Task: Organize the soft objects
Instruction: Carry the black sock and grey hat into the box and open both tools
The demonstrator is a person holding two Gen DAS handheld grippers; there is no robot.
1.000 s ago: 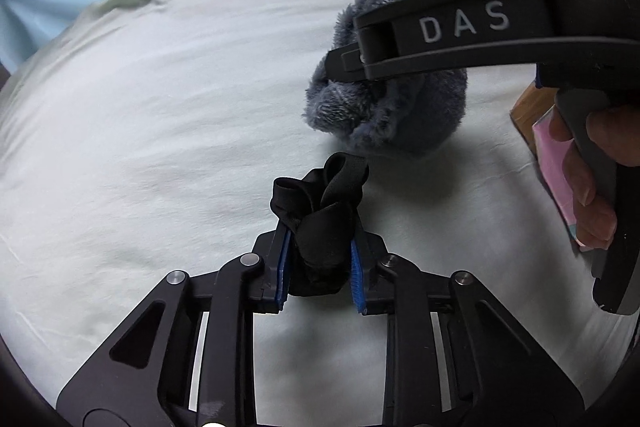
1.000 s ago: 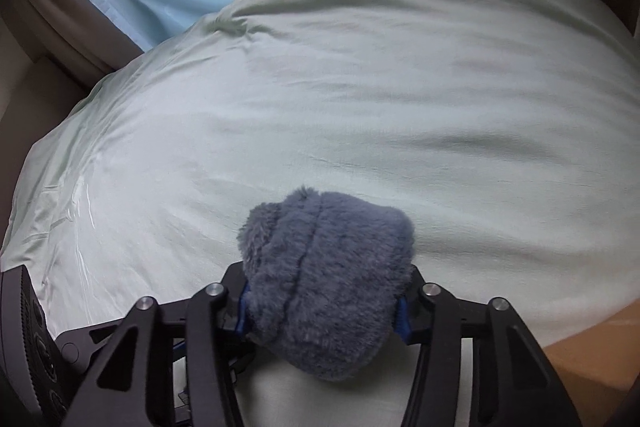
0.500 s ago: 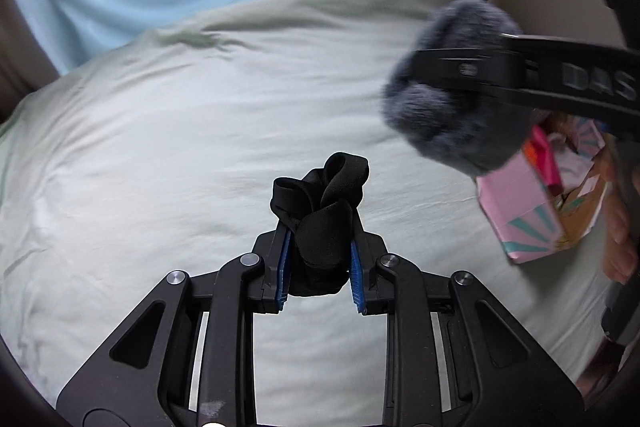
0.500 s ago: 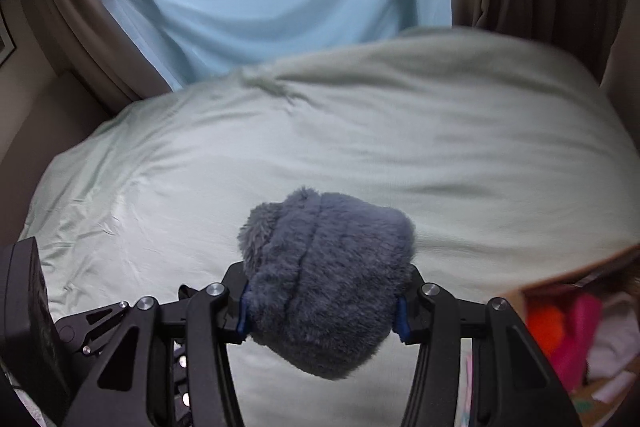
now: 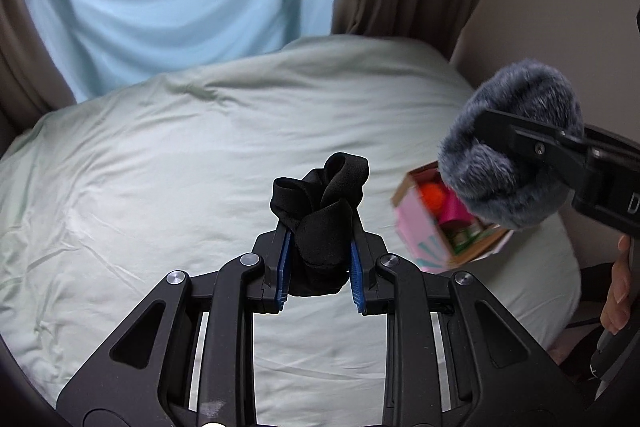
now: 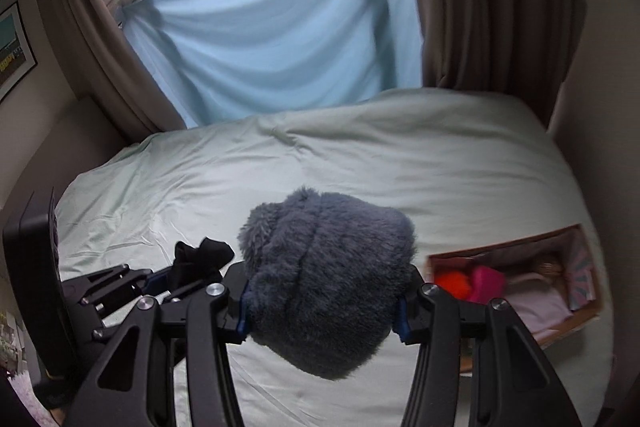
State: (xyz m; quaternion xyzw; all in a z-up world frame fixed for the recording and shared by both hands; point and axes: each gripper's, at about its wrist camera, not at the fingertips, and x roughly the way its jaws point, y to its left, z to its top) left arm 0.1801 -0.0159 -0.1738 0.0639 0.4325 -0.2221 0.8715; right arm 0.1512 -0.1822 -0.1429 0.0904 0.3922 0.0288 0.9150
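Here we clamp a black sock bundle [image 5: 320, 223] tight in our left gripper [image 5: 320, 267]; our right gripper [image 6: 322, 303] squeezes a fluffy grey bundle [image 6: 324, 279] above the bed [image 6: 400, 163].

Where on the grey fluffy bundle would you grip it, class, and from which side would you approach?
Grip the grey fluffy bundle across its rounded middle, one pad on each flank, coming in from above along its length. It is plump and squashy with no handle or firm edge, so a squeeze across the bulk likely holds best, as the right gripper does now.
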